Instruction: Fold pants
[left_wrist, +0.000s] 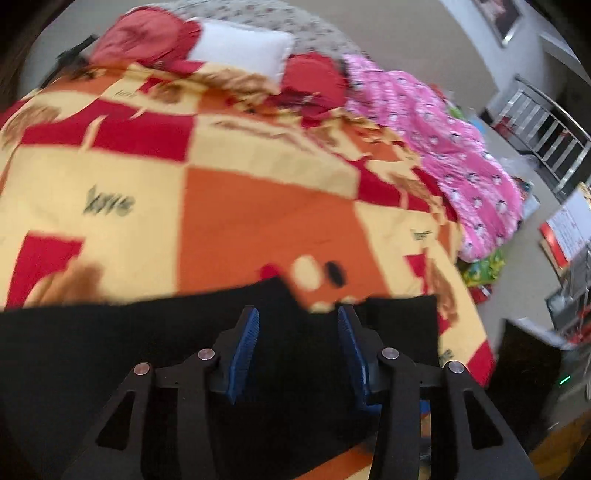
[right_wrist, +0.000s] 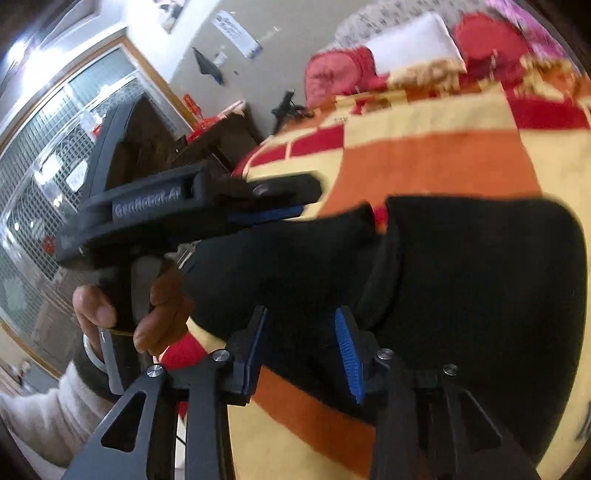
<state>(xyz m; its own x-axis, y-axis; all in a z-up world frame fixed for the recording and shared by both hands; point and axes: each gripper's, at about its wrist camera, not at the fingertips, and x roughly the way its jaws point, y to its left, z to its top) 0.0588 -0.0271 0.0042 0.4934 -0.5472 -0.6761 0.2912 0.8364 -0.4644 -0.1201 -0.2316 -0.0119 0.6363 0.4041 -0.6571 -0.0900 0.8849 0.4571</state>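
- Two hand-held black grippers with blue ribbed pads work over one pair of black fabric pants (right_wrist: 461, 280), which lies on the red, orange and cream checked bedspread (left_wrist: 229, 192) so the bed serves as a flat folding surface.
- The left gripper (left_wrist: 298, 314) hovers over the cloth's far edge, jaws spread, pinching nothing.
- The right gripper (right_wrist: 303, 314) is likewise parted above the pants, apparently free to take a fresh hold.
- A hand (right_wrist: 122, 314) grips the left tool's handle.

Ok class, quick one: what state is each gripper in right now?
Left gripper: open, nothing pinched, black pants beneath it.
Right gripper: open, above the pants, gripping nothing.
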